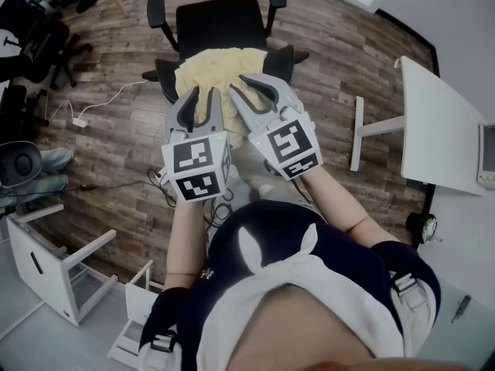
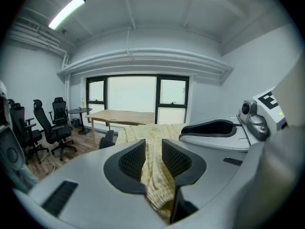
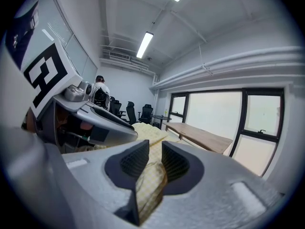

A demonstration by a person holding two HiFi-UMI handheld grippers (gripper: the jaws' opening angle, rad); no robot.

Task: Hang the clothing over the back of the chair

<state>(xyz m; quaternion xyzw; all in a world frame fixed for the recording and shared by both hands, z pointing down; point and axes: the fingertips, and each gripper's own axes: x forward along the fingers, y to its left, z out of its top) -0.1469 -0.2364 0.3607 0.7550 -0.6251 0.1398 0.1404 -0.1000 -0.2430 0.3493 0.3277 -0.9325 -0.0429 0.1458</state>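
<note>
A pale yellow checked garment [image 1: 220, 72] lies draped over the back of a black office chair [image 1: 216, 22], straight ahead of me in the head view. Both grippers reach to it side by side. The left gripper [image 1: 199, 99] has its jaws a little apart, and a fold of the cloth [image 2: 155, 175] runs loosely through the gap [image 2: 153, 154]. The right gripper [image 1: 251, 87] stands the same way, jaws parted, with bunched cloth [image 3: 150, 185] lying between them [image 3: 155, 157]. The chair back itself is hidden under the garment.
A white table [image 1: 441, 130] stands to the right and a white shelf unit [image 1: 54, 269] at the lower left. Cables [image 1: 85, 114] trail over the wooden floor. More black chairs [image 1: 39, 37] crowd the far left, near a seated person's legs [image 1: 39, 168]. A wooden table [image 2: 124, 116] stands beyond.
</note>
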